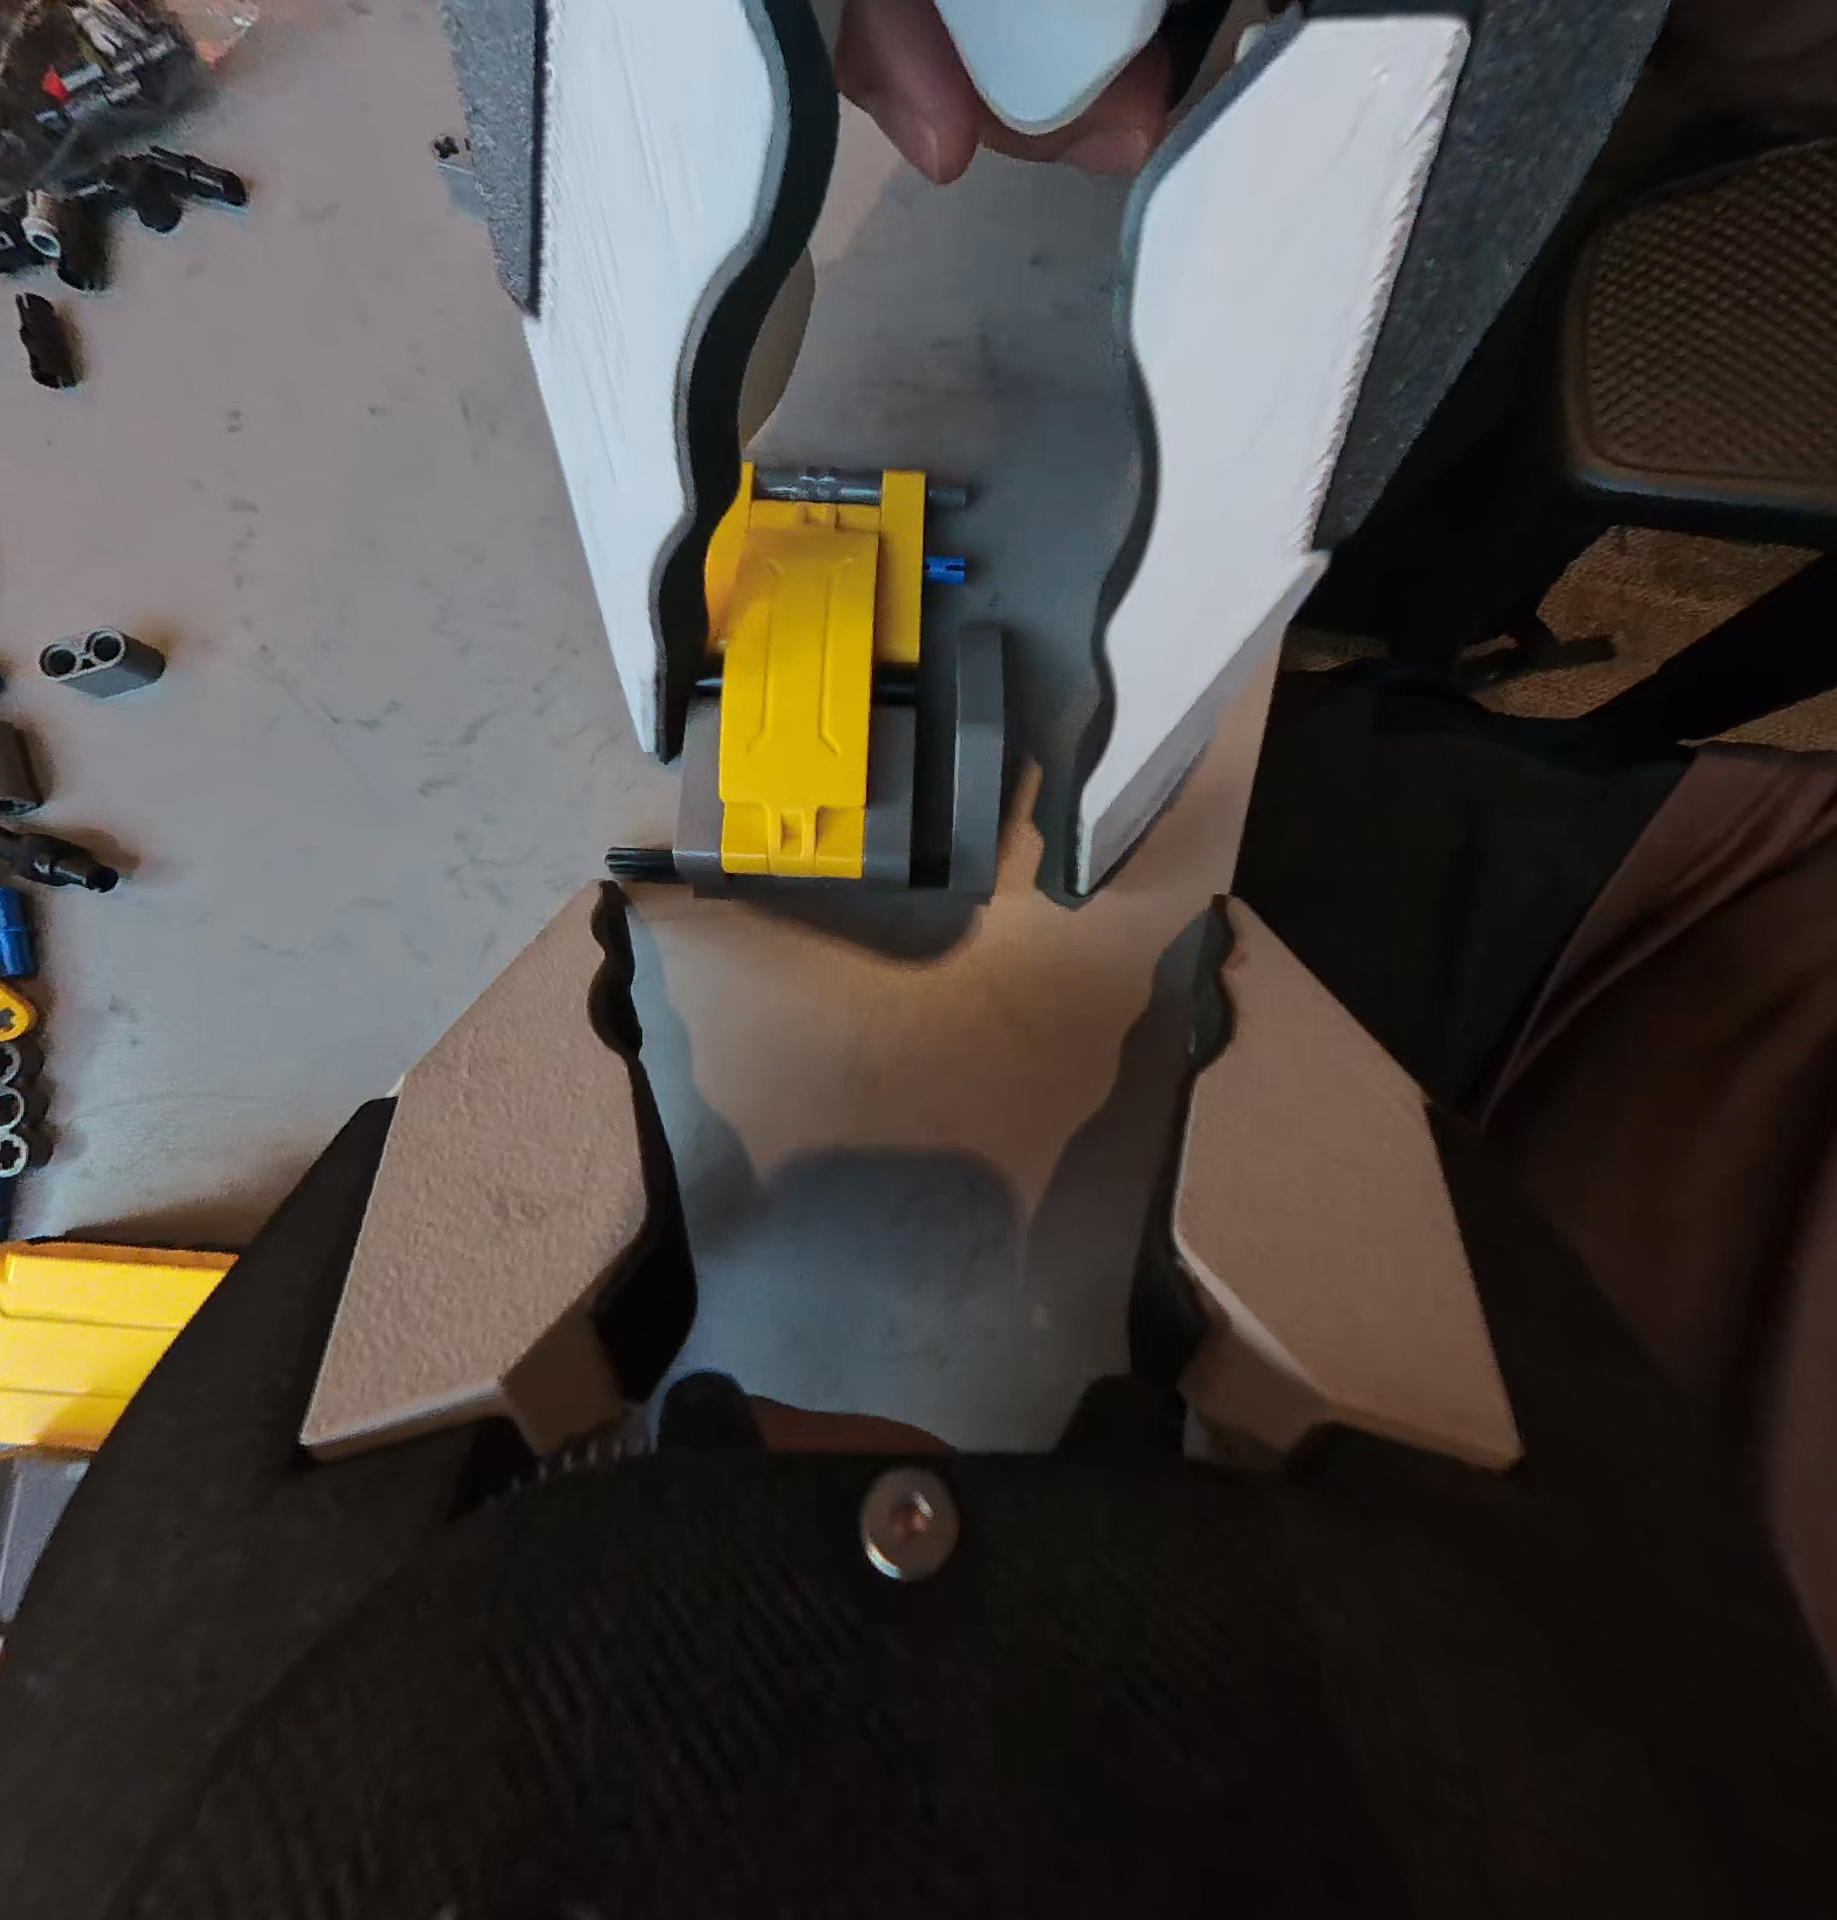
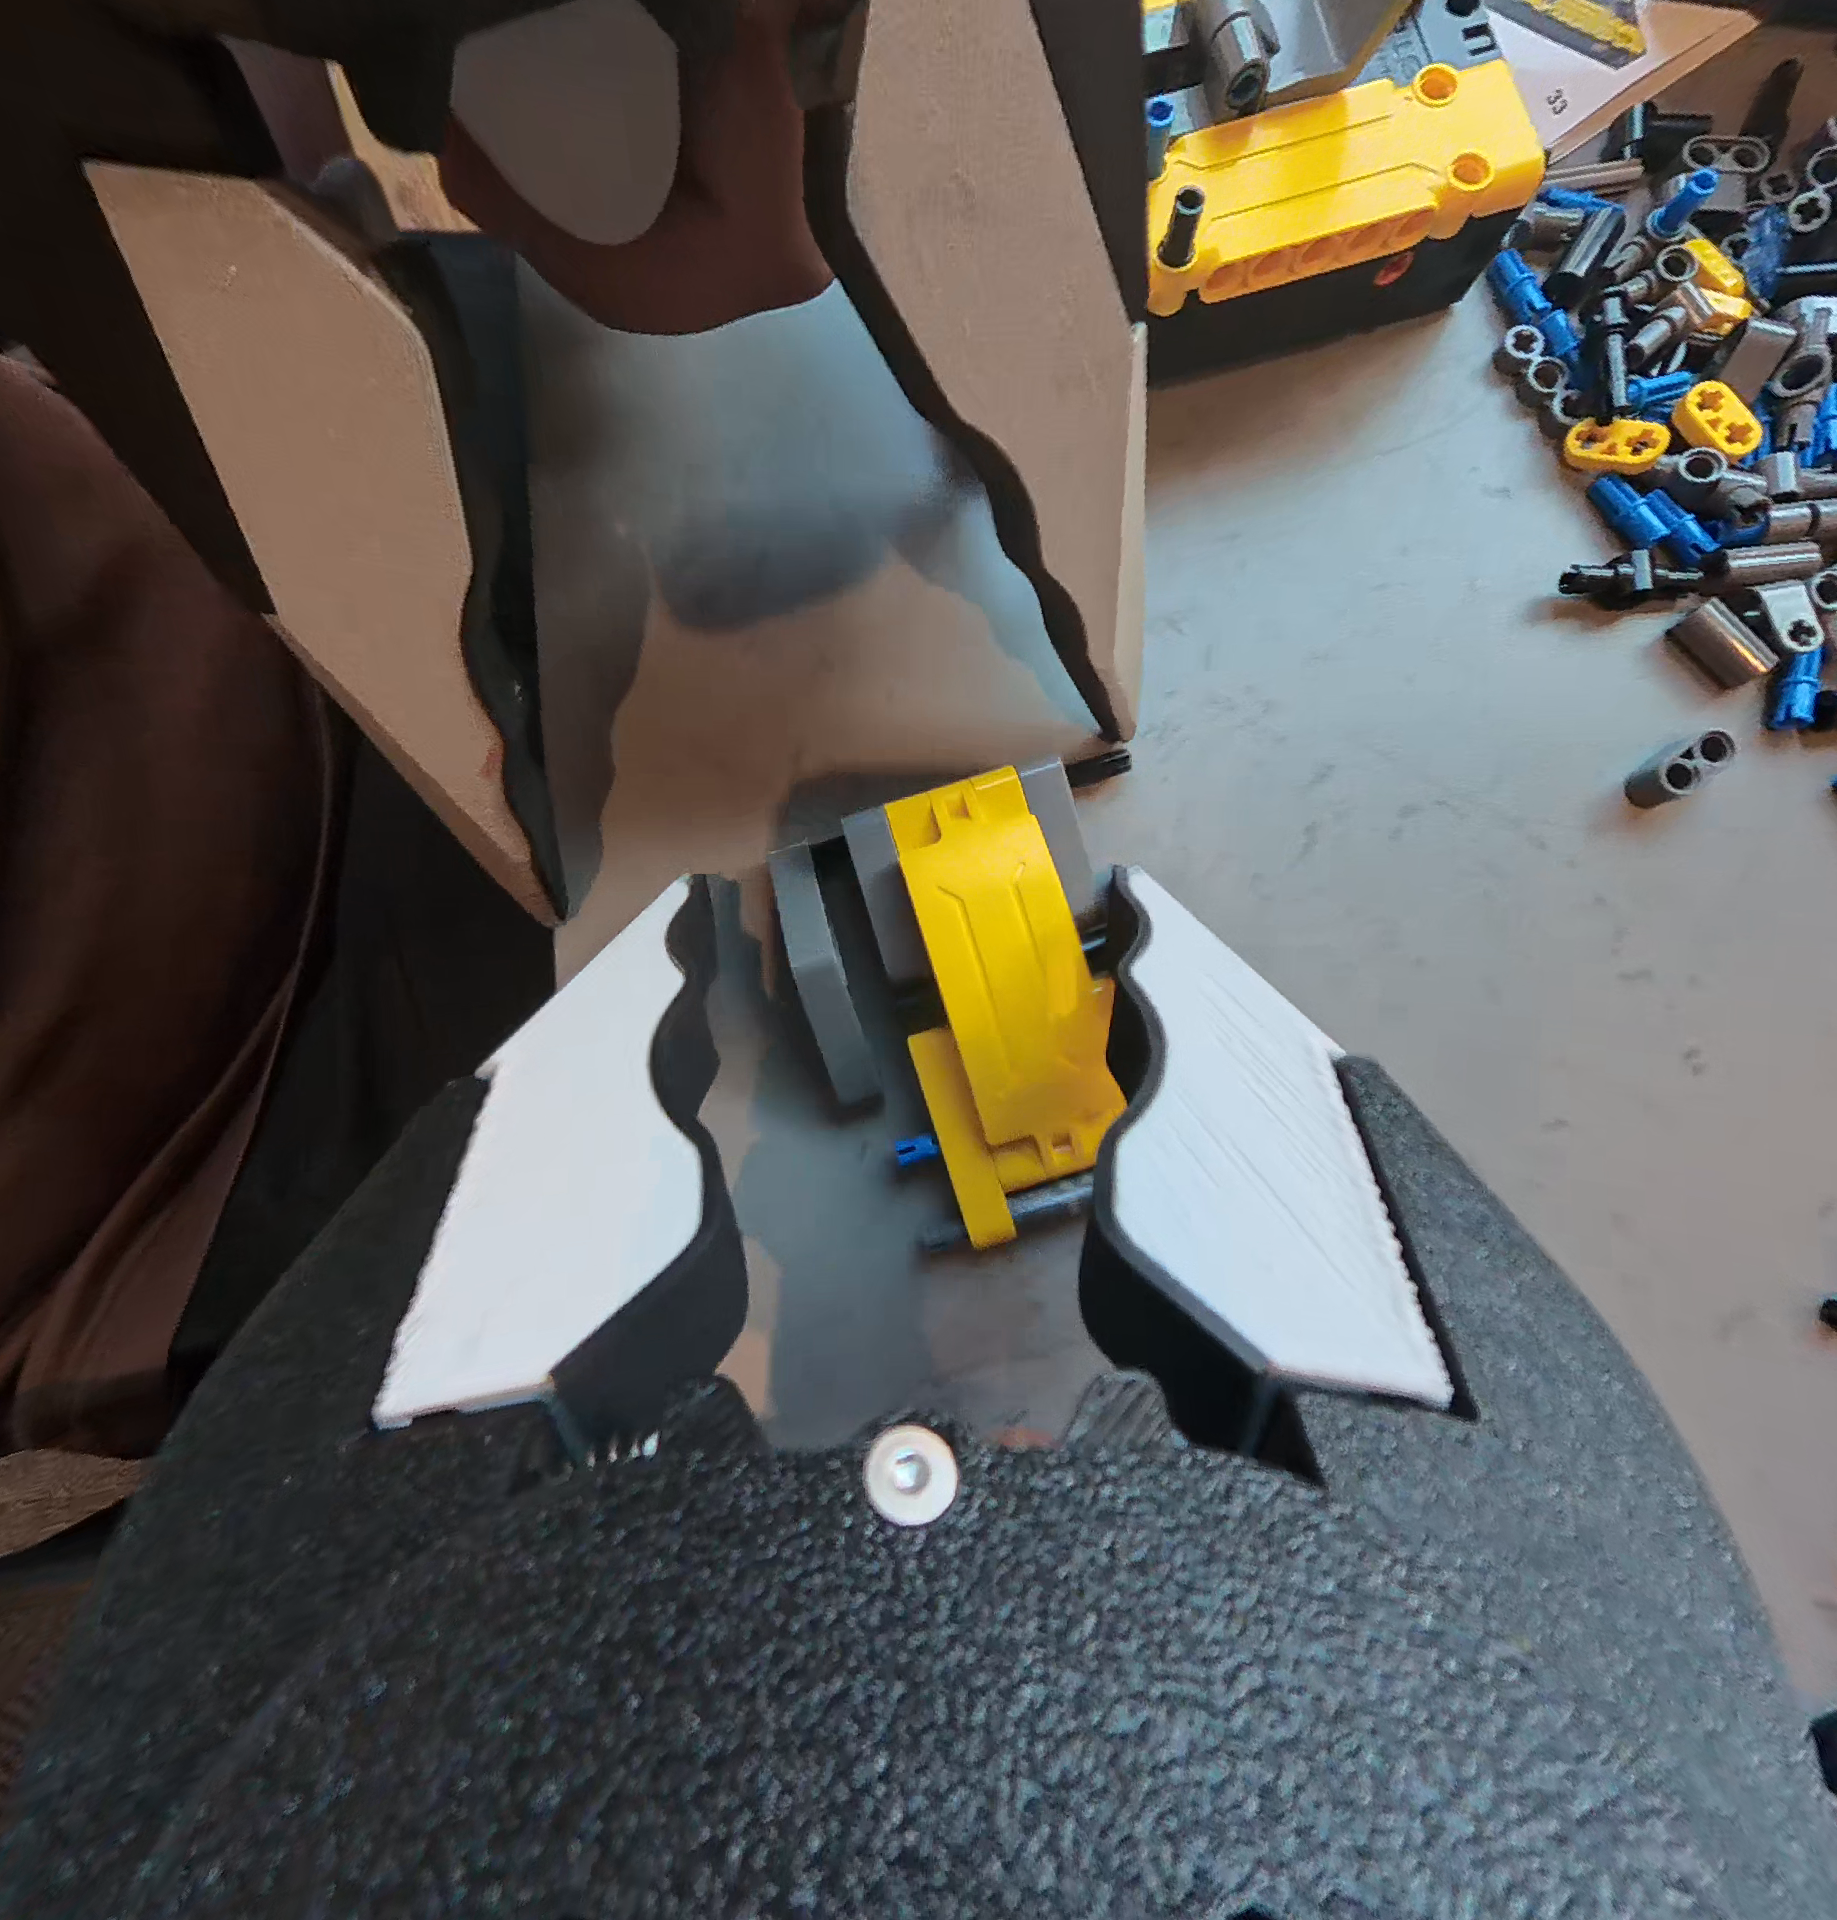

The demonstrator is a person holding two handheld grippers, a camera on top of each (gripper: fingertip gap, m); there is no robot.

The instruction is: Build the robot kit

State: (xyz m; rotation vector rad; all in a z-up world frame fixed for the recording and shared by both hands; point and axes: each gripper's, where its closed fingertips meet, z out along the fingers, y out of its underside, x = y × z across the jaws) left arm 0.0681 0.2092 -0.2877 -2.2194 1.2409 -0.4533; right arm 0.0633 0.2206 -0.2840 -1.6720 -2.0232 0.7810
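Yellow-and-grey brick assembly [image 1: 820,696] on the grey table [image 1: 322,623], between wide-spread fingers of the right gripper [image 2: 909,894]; left gripper [image 1: 914,904] just beside it, equally wide, gripping nothing.

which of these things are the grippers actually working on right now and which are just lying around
In hand:
- yellow-and-grey assembly, between the open right gripper
- left gripper, open, facing it

Lying about:
- loose pin pile
- big yellow block
- grey two-hole connector

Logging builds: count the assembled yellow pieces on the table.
2. A small assembly sits within the open right gripper; a large block stands by the loose parts. More may be hidden.
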